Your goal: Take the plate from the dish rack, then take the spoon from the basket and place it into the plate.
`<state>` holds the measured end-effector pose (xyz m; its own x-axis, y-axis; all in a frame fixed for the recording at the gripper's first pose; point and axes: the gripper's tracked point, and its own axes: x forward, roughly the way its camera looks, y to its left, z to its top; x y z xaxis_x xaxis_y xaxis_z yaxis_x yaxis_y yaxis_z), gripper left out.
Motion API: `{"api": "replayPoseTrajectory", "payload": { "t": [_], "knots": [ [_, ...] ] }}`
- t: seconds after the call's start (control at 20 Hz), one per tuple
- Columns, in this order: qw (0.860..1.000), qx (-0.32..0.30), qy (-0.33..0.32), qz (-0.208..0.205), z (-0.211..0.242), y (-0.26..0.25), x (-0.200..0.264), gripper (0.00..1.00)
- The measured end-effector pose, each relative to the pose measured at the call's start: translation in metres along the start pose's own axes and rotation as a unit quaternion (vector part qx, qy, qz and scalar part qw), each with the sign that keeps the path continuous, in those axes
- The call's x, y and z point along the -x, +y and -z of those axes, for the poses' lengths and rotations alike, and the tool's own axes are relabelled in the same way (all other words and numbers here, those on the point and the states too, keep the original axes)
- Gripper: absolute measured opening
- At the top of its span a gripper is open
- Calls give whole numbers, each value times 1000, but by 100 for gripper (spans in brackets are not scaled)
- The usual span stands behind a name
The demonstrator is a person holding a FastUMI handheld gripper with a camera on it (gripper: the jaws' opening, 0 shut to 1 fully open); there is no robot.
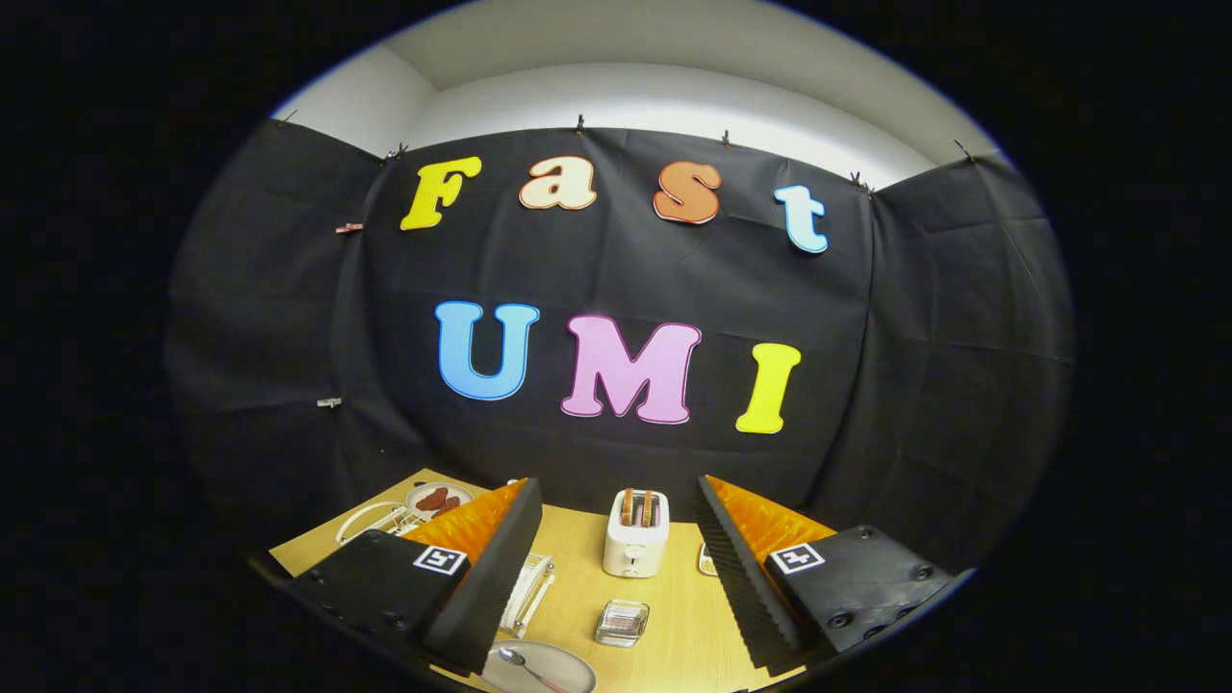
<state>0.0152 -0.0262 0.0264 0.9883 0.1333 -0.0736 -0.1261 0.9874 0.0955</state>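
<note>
- Two black ridged fingers of the orange-backed gripper (616, 587) stood spread wide apart, holding nothing, raised above the light wooden table (674, 616).
- A round grey plate (563, 674) lay on the table just below the left finger, a metal spoon (520, 662) already resting in it.
- The white wire dish rack (385, 520) sat beyond the left finger; a white toaster (635, 534) and small clear glass dish (622, 622) stood between the fingers.
- By appearances the task was finished; the next move called only for retreat.
</note>
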Motion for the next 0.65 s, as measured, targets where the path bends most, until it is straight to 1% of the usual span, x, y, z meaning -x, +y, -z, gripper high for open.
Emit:
{"api": "replayPoseTrajectory", "payload": {
  "t": [0.35, 0.65],
  "knots": [
    [1000, -3, 0, -14, 1, -7, -2, 98],
    [1000, -8, 5, -25, 1, -25, -10, 98]
  ]
}}
